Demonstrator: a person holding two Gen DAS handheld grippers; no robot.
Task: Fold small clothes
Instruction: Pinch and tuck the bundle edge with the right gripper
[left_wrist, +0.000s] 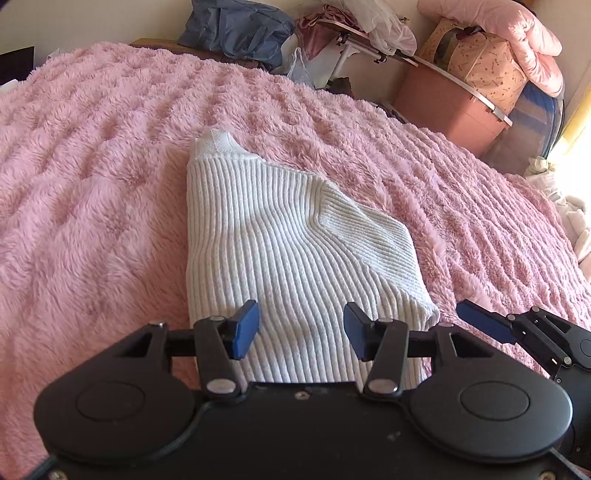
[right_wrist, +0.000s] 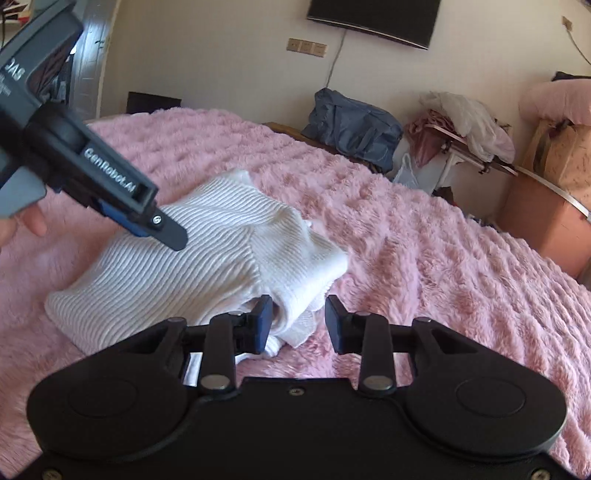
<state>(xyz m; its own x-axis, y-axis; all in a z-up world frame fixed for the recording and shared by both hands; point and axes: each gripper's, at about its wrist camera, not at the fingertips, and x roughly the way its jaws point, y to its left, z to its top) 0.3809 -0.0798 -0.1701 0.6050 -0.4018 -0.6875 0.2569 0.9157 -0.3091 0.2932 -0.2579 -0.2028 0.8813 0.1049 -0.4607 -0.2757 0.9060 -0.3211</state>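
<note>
White sweater (left_wrist: 291, 236) beneath left hand-held gripper (left_wrist: 301, 328) (jaws apart, gripping nothing).

The white garment (left_wrist: 288, 236) is a ribbed knit cloth, soft and matt; the pink bed cover (left_wrist: 92, 155) is long-piled plush, shaggy and tufted; the left tool (left_wrist: 301, 330) is matt black plastic with blue pads (left_wrist: 245, 328) and shiny metal rivets; the storage box (left_wrist: 447, 110) looks smooth pink plastic.

Daylight, bright and soft. Blown-out glare at window (left_wrist: 576, 147), left wrist view's right edge. Soft gripper shadows on white sweater (left_wrist: 295, 251). Fisheye bending at edges; slight blur throughout.
</note>
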